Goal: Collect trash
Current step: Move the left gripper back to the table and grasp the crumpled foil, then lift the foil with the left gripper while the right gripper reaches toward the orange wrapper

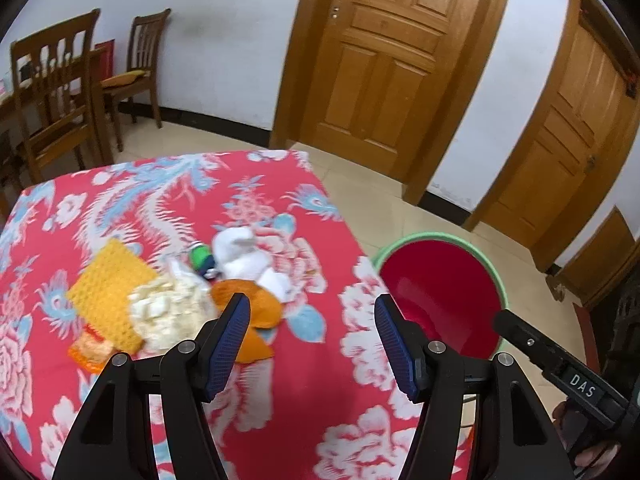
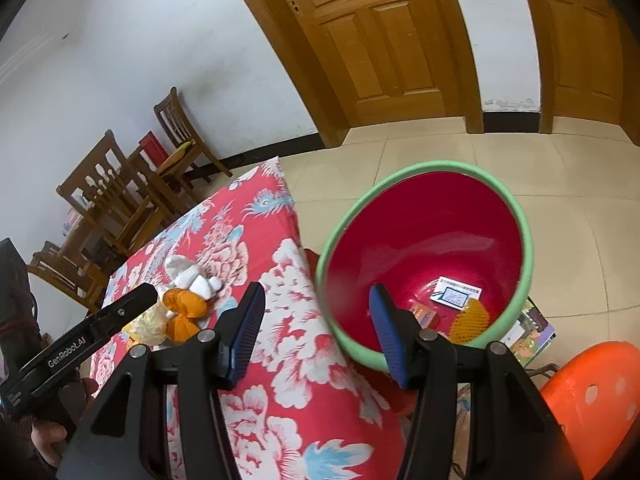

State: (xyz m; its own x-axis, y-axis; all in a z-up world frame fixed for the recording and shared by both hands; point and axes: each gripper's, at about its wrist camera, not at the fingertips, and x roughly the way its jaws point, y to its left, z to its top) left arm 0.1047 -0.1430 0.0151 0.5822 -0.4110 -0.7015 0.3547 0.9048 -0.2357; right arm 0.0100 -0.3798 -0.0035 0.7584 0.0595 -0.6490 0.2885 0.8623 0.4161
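A heap of trash lies on the red flowered tablecloth (image 1: pixel 132 196): a yellow mesh pad (image 1: pixel 110 290), a crumpled clear bag (image 1: pixel 172 314), an orange wrapper (image 1: pixel 260 312), white tissue (image 1: pixel 248 260), a small green bottle (image 1: pixel 201 258) and an orange packet (image 1: pixel 90 350). My left gripper (image 1: pixel 312 304) hovers open just in front of the heap, with nothing between its fingers. My right gripper (image 2: pixel 316 300) is open and empty, straddling the table edge and the rim of the red bucket (image 2: pixel 420 224). A white card (image 2: pixel 456 294), a yellow mesh piece (image 2: pixel 470 320) and an orange packet (image 2: pixel 424 314) lie in the bucket.
The green-rimmed bucket (image 1: pixel 436 288) stands on the tiled floor at the table's right edge. An orange stool (image 2: pixel 592 392) and a printed booklet (image 2: pixel 532 326) are beside it. Wooden chairs (image 1: pixel 56 92) stand far left, with wooden doors (image 1: pixel 380 60) behind.
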